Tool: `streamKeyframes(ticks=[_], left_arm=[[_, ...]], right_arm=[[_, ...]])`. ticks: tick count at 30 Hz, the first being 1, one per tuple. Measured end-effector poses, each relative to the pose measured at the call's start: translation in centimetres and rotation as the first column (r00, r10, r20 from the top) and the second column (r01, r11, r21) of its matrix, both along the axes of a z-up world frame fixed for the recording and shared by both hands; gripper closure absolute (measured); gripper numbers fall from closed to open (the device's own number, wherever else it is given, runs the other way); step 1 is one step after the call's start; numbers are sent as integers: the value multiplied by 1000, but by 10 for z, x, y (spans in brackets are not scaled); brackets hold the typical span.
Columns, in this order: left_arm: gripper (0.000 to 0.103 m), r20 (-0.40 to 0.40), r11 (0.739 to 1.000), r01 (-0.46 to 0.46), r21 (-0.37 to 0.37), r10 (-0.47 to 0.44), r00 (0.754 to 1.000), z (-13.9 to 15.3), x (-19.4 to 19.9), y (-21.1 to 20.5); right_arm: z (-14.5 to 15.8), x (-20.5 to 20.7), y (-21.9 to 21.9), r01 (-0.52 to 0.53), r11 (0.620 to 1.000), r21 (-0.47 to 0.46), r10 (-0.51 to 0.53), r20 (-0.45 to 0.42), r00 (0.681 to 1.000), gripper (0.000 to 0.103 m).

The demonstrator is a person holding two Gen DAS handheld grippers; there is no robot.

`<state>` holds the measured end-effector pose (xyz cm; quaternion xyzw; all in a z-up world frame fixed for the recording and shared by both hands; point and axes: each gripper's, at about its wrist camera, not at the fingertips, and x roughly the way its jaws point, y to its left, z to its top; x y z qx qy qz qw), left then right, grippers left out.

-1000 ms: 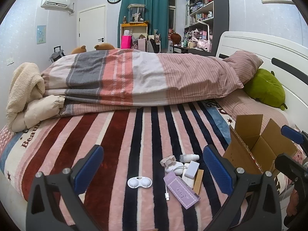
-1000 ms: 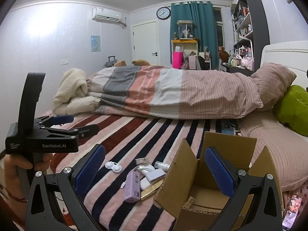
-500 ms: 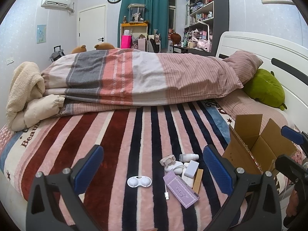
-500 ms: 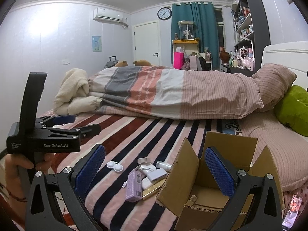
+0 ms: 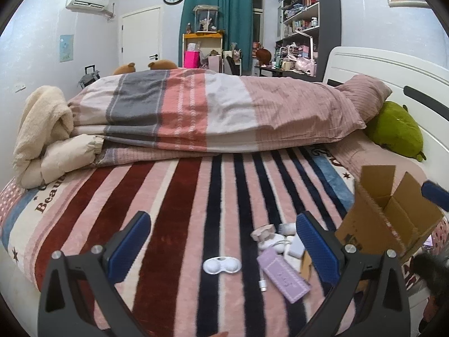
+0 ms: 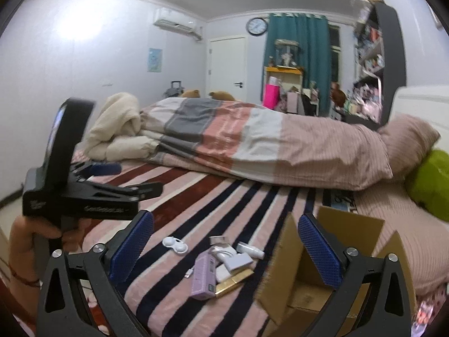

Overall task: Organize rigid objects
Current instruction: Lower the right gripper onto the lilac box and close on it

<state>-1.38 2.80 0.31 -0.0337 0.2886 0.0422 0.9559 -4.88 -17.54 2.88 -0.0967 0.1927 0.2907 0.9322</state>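
Left wrist view, L to R: left gripper (image 5: 221,238) jaws wide, empty, above striped blanket (image 5: 179,213). White twin-cup case (image 5: 221,265) lies alone; purple box (image 5: 283,275) and small white items (image 5: 273,238) clustered beside it; open cardboard box (image 5: 390,219) far right. Right gripper (image 6: 224,238) also spread, empty. Judgement: take the isolated case first, straddle its narrow waist, close gently, carry to box.

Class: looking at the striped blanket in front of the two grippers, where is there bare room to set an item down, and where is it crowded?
Free: the blanket between the folded duvet and the white twin-cup case, and everything to that case's left. Crowded: the pile around the purple box, tight against the cardboard box.
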Motion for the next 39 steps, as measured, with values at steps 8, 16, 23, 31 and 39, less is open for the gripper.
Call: streamKeyframes(ticks=[8,16,23,31,39], left_arm=[[0,-76,999,-46,6,47,996,-36,7,38],[0,-81,997,-72,-7,71,994,-63,6,56],[0,-104,999,-52,-8,51,993,-74,3,64],[0,-147,999,2,-34,-7,989,-82,1,63],[0,-148,999,14,-29,-19,989,-77,-5,64]], right_arm=[[-55,-6,62,-145,986,-80,136,-110,985,40],[-142,33,74,-49,980,-194,0,-245,970,46],[-179,57,76,-3,953,-302,-80,-260,962,53],[-178,56,75,-39,954,-296,-51,-292,955,66],[-177,69,68,-139,990,-4,114,-549,828,64]])
